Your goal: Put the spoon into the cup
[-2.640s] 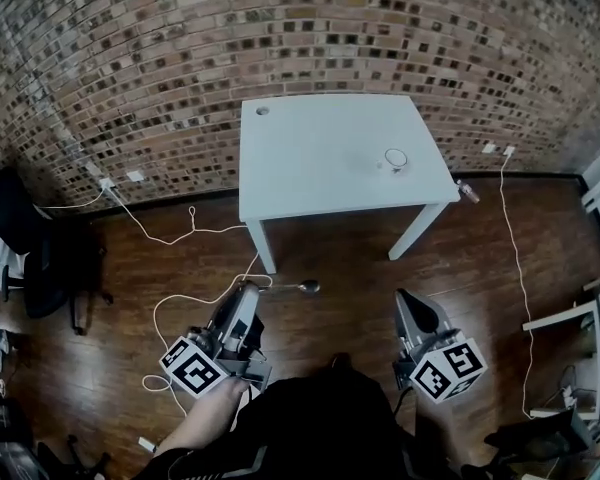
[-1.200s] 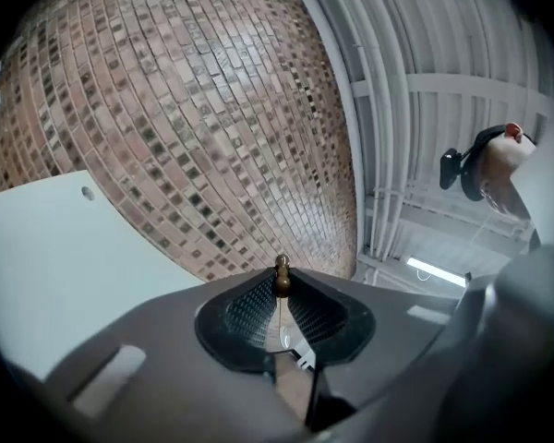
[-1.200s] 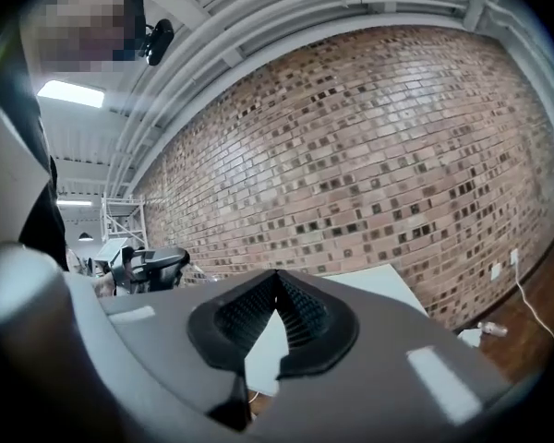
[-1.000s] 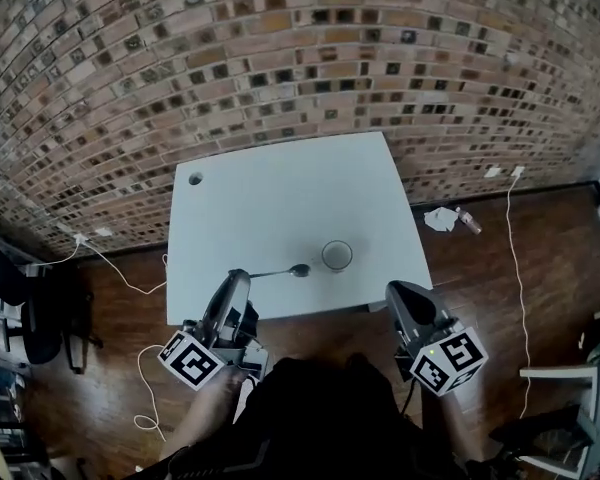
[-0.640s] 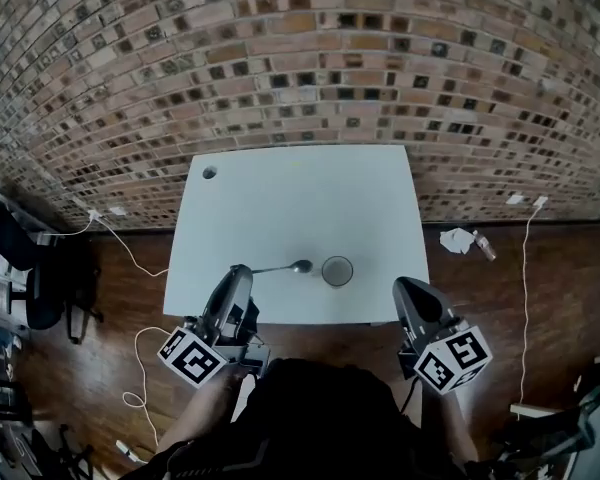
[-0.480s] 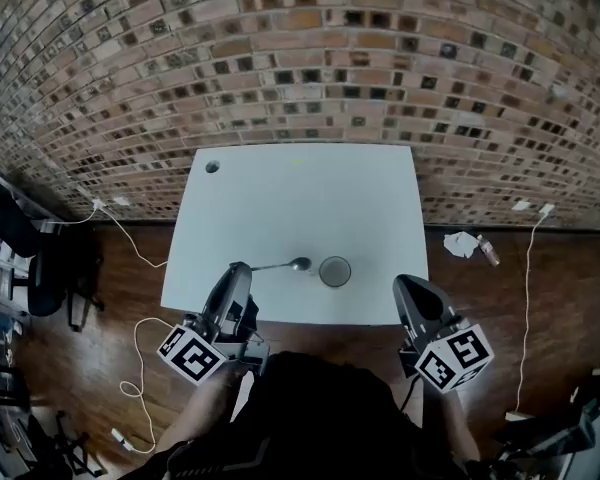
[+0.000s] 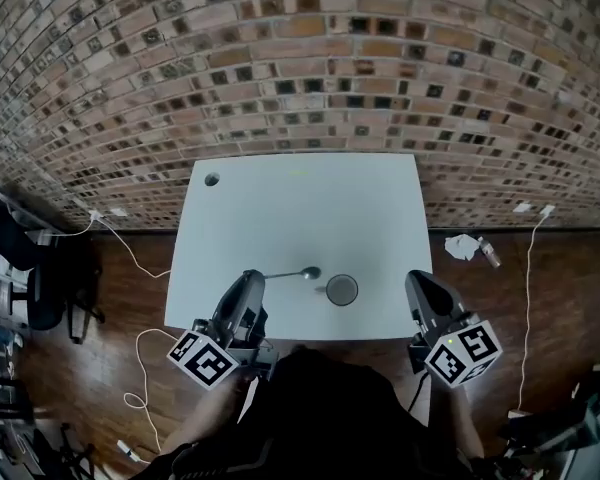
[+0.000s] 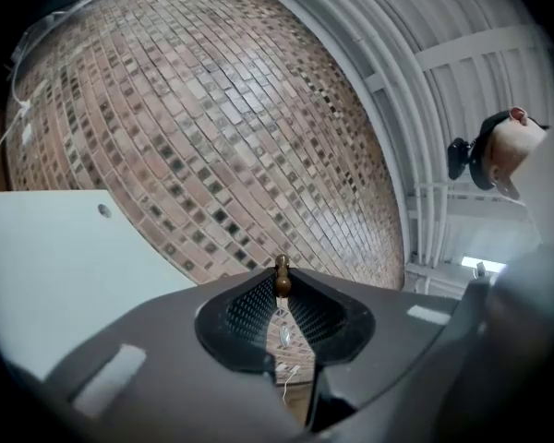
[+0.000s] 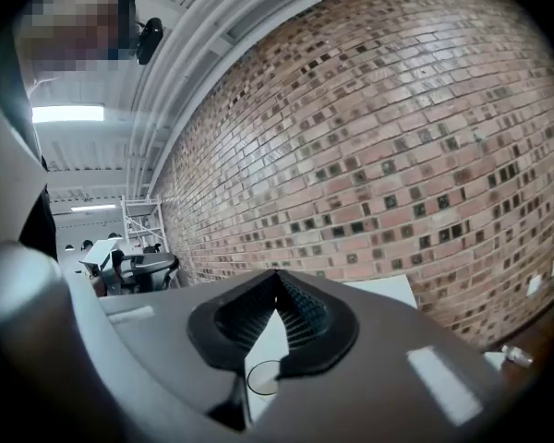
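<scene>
A white table [image 7: 300, 208] stands against the brick wall, and a clear cup [image 7: 341, 290] sits upright near its front edge. My left gripper [image 7: 252, 277] is shut on the handle of a metal spoon [image 7: 292, 273], which sticks out level to the right. Its bowl hovers just left of the cup. In the left gripper view a brown handle end [image 8: 282, 280] pokes out at the closed fingertips [image 8: 255, 308]. My right gripper [image 7: 418, 280], right of the cup at the table's front corner, is shut and empty. The cup [image 9: 263, 377] shows below its jaws.
The table has a round cable hole [image 7: 212, 179] at its far left corner. Behind it rises a brick wall [image 7: 310, 58]. White cables [image 7: 130, 258] and crumpled paper [image 7: 460, 245] lie on the wooden floor, and a dark chair [image 7: 25, 268] stands at the left.
I have walked up to the table. Both grippers have come forward over its front edge, and the spoon's bowl has drawn close to the cup. The left grip is unchanged.
</scene>
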Action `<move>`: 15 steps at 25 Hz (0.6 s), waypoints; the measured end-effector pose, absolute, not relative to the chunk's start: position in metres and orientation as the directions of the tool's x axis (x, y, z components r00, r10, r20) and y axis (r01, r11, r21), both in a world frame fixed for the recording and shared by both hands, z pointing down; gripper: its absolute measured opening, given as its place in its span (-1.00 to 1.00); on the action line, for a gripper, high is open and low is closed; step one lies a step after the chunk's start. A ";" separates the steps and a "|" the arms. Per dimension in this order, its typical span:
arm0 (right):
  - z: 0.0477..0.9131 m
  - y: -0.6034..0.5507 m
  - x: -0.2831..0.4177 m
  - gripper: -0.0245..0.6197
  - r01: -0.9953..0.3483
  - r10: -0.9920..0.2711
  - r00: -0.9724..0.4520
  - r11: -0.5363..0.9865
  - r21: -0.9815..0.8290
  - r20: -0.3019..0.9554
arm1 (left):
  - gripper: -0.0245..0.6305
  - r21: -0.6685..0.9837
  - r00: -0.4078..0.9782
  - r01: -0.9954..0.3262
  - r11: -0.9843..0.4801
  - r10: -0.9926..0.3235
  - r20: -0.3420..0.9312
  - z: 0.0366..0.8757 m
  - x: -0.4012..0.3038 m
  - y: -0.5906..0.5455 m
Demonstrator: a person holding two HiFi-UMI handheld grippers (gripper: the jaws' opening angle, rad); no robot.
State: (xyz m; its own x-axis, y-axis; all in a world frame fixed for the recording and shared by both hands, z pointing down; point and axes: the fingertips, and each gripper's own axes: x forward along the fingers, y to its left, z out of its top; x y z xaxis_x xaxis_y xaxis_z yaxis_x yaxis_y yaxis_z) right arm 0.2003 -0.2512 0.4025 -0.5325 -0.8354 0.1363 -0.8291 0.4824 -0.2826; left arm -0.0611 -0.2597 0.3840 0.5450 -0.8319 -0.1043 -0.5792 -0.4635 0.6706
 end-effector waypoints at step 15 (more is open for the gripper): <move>0.409 -0.297 0.218 -0.90 -0.805 -0.793 -0.580 0.524 -0.278 0.186 | -0.82 0.670 0.498 -0.622 -0.406 -0.865 -0.061 0.392 -0.041 -0.306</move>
